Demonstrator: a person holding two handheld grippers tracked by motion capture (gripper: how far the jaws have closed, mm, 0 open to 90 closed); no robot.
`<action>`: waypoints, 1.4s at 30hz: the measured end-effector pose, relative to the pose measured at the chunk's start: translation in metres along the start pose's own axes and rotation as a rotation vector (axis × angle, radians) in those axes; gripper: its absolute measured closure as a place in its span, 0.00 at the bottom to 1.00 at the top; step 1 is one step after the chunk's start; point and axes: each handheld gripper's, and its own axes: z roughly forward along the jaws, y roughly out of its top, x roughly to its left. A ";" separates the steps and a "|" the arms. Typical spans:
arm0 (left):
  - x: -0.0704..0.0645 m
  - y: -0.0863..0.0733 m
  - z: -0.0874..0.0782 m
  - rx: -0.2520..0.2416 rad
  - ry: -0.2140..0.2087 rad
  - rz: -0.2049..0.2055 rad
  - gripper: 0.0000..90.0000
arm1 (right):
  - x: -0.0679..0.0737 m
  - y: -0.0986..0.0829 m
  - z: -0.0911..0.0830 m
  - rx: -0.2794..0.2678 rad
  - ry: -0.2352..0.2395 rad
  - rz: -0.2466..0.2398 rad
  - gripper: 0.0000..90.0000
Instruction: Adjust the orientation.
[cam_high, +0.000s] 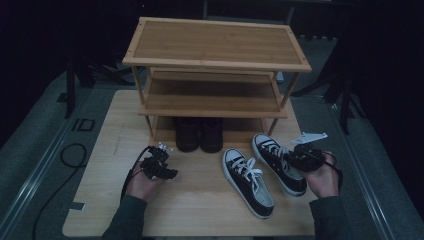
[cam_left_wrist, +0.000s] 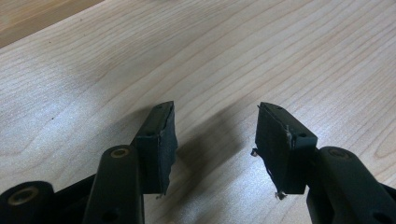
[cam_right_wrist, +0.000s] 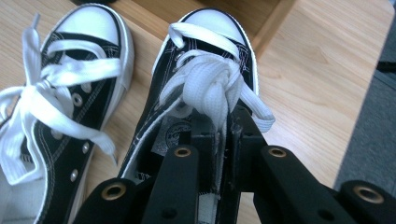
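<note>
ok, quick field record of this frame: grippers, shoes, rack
left gripper: open, over bare table, holds nothing
right gripper: shut on lace of right sneaker
left sneaker: flat on the table, beside the right one, untouched
rack: three wooden shelves, top and middle bare
dark shoes: pair on the bottom shelf

Dark shoes half hidden under rack shelf; left sneaker cut by frame edge.
</note>
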 end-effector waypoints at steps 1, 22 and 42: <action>0.000 0.000 0.000 0.000 0.000 0.000 0.54 | 0.000 0.000 0.000 0.000 0.000 0.000 0.92; 0.001 0.000 -0.002 -0.006 0.003 0.001 0.54 | 0.011 0.004 0.020 -0.045 0.065 -0.053 0.92; 0.001 0.000 -0.002 -0.008 0.004 -0.001 0.54 | 0.012 -0.003 0.027 -0.062 0.093 -0.065 0.92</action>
